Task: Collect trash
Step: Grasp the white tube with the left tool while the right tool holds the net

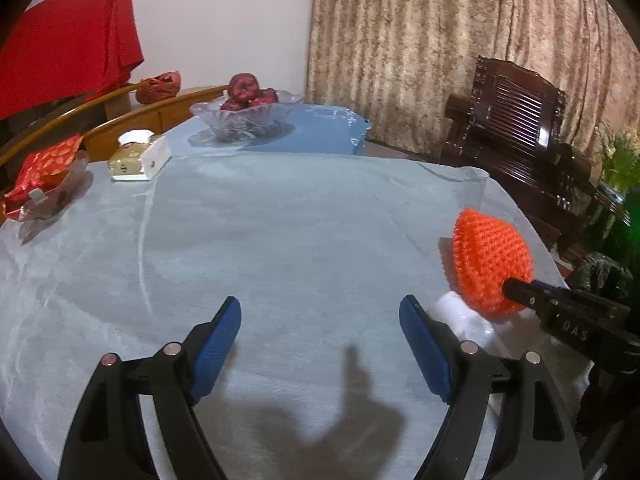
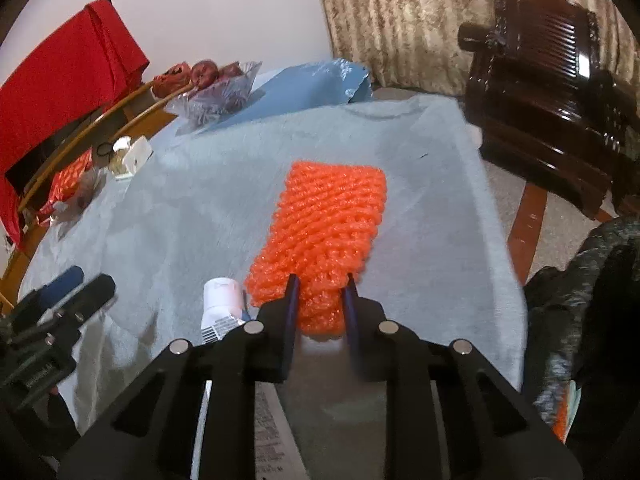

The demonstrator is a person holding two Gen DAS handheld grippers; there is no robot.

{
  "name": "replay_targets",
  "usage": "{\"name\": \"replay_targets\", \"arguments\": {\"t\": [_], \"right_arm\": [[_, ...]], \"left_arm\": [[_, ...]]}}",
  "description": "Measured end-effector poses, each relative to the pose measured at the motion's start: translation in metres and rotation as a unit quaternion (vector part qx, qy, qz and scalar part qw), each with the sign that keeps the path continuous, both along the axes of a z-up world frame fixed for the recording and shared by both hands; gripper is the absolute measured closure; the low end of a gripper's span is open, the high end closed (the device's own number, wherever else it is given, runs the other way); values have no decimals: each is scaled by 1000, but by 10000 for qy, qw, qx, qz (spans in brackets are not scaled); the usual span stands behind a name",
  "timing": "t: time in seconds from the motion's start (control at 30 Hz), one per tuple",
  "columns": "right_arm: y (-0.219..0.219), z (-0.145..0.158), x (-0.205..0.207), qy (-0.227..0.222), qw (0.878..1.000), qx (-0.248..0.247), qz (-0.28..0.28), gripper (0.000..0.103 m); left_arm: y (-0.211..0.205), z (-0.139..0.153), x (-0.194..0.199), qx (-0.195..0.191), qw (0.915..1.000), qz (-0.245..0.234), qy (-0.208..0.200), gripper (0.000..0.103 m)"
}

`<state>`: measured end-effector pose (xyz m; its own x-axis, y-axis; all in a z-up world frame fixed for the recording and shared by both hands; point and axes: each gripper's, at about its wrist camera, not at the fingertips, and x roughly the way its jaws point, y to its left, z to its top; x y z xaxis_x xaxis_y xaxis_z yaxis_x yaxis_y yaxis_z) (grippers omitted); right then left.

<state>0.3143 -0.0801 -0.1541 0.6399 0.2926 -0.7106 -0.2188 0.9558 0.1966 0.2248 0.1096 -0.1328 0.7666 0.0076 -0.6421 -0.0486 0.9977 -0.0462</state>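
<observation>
White letters reading "DAS" stand on the black body of the right tool (image 1: 516, 292), seen from the left wrist view. The white tube (image 2: 222, 304) beside the orange foam net carries a printed label and a barcode-like strip, too small and blurred to read. No other text is legible.

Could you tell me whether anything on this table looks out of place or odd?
Yes: an orange foam net, pinched by the right gripper, and a white bottle lying beside it look like litter. The fruit bowl and tissue box look orderly.
</observation>
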Motion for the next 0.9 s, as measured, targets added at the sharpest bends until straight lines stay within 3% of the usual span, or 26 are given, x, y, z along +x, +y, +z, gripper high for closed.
{"name": "replay_targets", "arguments": {"t": [0.43,0.9], "right_arm": [[-55,23,-20,-375,9988,-3,-307,83],[-69,23,-20,-416,9985,164,-327,83]], "left_arm": [[-68,-13,14,-128,9982,-547,226,23],[-94,-38,43,84,9958,-418,815,23]]}}
